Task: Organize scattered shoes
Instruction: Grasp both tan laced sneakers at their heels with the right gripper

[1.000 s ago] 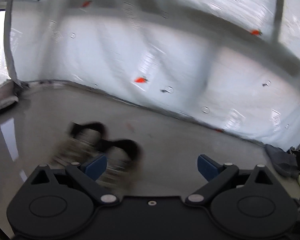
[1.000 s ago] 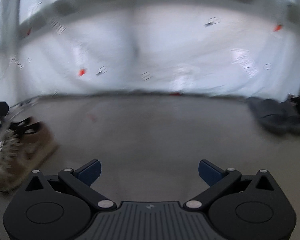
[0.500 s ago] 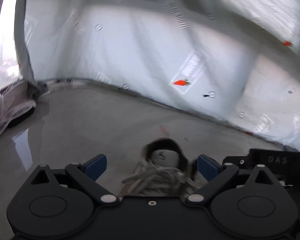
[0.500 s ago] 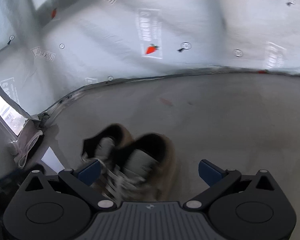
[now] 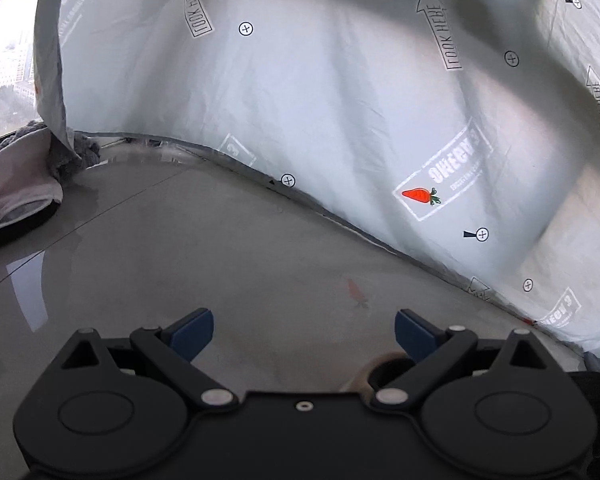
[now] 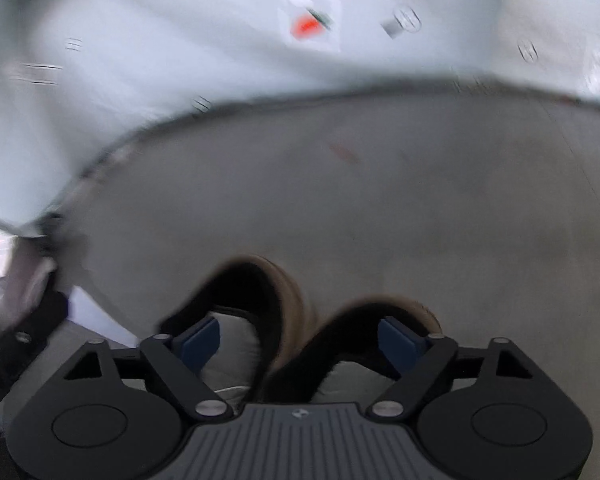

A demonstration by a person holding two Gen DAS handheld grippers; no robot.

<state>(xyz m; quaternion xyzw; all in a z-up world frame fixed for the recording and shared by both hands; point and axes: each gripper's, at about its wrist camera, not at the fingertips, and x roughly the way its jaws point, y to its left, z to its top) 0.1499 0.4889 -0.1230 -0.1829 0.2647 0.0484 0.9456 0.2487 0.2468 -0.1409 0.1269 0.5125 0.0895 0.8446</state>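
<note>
Through the left wrist camera I am seeing my left gripper (image 5: 304, 330) spread wide over bare grey floor (image 5: 228, 256), nothing between its fingers, a tan shoe collar (image 5: 370, 372) peeking behind the right finger. Through the blurred right wrist camera, my right gripper (image 6: 300, 338) is closing over two brown shoes (image 6: 288, 300) standing side by side; whether its pads are touching them I cannot tell.
</note>
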